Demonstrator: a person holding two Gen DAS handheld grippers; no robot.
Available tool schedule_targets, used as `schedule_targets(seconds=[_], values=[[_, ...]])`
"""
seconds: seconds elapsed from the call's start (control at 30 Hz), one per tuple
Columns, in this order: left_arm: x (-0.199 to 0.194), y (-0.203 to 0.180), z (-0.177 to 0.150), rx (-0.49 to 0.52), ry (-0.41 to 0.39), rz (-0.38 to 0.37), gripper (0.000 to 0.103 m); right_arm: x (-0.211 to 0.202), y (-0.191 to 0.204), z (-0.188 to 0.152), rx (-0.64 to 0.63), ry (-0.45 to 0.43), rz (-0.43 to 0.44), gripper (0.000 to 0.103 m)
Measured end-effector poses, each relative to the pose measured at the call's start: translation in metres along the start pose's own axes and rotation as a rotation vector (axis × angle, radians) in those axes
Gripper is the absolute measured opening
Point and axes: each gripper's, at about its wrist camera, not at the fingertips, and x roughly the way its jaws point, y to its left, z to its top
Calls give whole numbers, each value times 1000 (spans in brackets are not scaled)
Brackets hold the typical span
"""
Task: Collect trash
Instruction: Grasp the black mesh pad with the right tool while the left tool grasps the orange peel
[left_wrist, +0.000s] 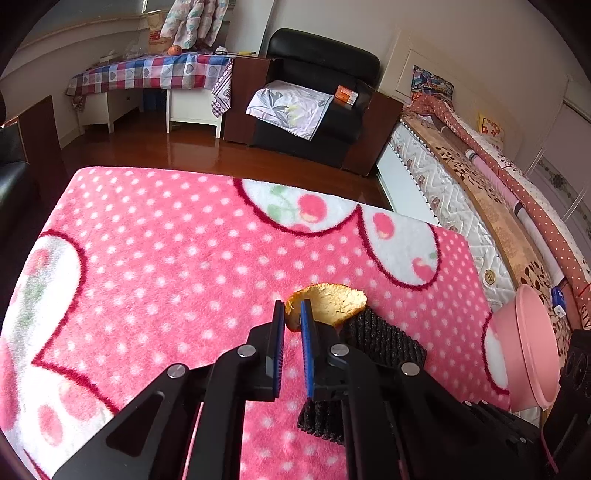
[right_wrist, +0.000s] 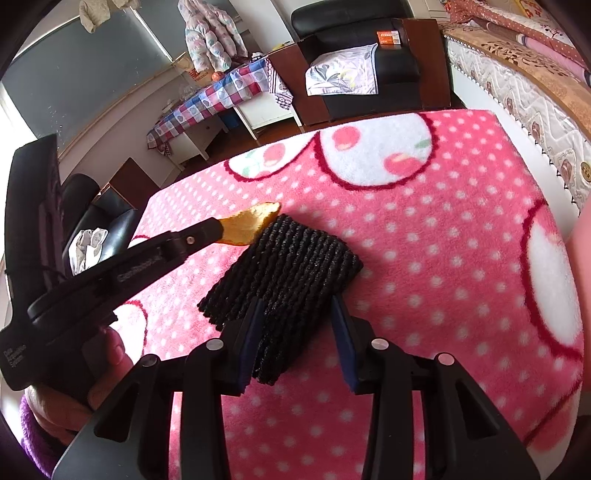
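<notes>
My left gripper (left_wrist: 292, 314) is shut on a piece of orange peel (left_wrist: 332, 304) and holds it just above the pink dotted blanket (left_wrist: 166, 258). The peel also shows in the right wrist view (right_wrist: 253, 221), pinched at the tip of the left gripper (right_wrist: 221, 230). A black knitted cloth (right_wrist: 291, 273) lies on the blanket right beside the peel; it also shows in the left wrist view (left_wrist: 384, 339). My right gripper (right_wrist: 297, 317) is open, with its fingers either side of the cloth's near end.
A pink plastic bowl (left_wrist: 528, 347) sits at the blanket's right edge. A bed with patterned bedding (left_wrist: 480, 177) runs along the right. A black armchair (left_wrist: 317, 99) and a checkered-cloth table (left_wrist: 155, 74) stand across the wooden floor.
</notes>
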Motion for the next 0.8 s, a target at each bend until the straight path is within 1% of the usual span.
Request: schedule_targets(seconds=[0.07,0.17,0.37,0.5,0.8], values=[[-5,3,-4,-5,-1,4,8,-2,-1,-1,0,0,3,18],[-13,6,-10,-7,-1,10,8,-10,-2,-5,-21,-17,-3,13],[-26,6,-21,-6,-4,14,7,-28,-9,-11,-45,-43,-22,11],[-37,3,-32,7,-6,21,7,-46,-16,-15,-55,-79,-45,11],[-57,-18,-52,56,-13,34,7,-75,-32,-23,-42,-125,-67,11]])
